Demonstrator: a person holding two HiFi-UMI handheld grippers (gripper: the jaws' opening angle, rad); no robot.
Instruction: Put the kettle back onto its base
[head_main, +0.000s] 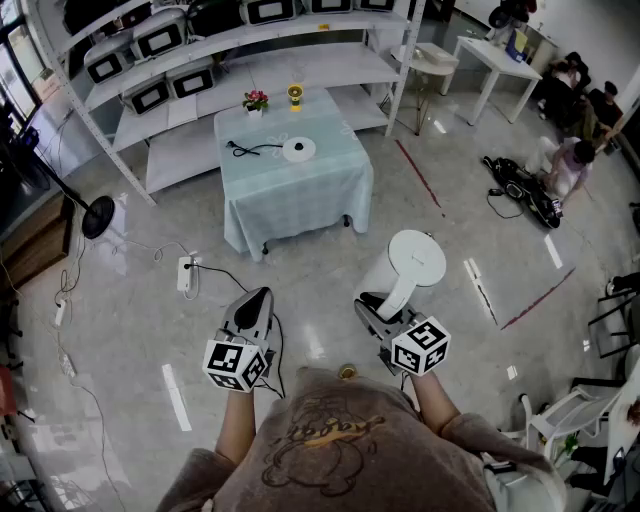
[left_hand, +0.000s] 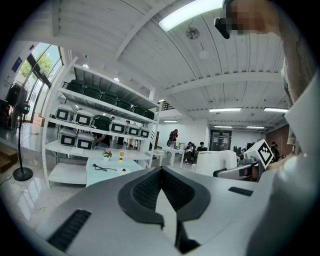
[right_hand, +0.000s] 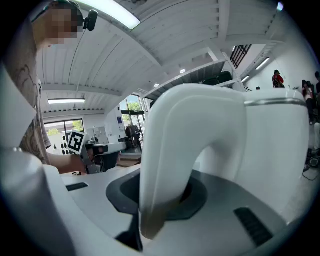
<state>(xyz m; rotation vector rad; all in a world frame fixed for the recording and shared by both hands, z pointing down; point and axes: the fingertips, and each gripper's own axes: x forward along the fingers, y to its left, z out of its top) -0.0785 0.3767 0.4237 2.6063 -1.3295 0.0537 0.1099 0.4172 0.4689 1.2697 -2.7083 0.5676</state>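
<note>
1 kettle (head_main: 415, 262), 1 base (head_main: 298, 149), 1 table (head_main: 300, 195)

The kettle (head_main: 415, 262) is coloured white, its base (head_main: 298, 149) white with a black cable (head_main: 252, 151). The table (head_main: 300, 200) is draped in pale blue-green. The left gripper (head_main: 262, 293) and right gripper (head_main: 366, 303) are finished grey, their cubes patterned in black-and-white squares. Pink flowers (head_main: 256, 98) are seen at the table's rear edge.
</note>
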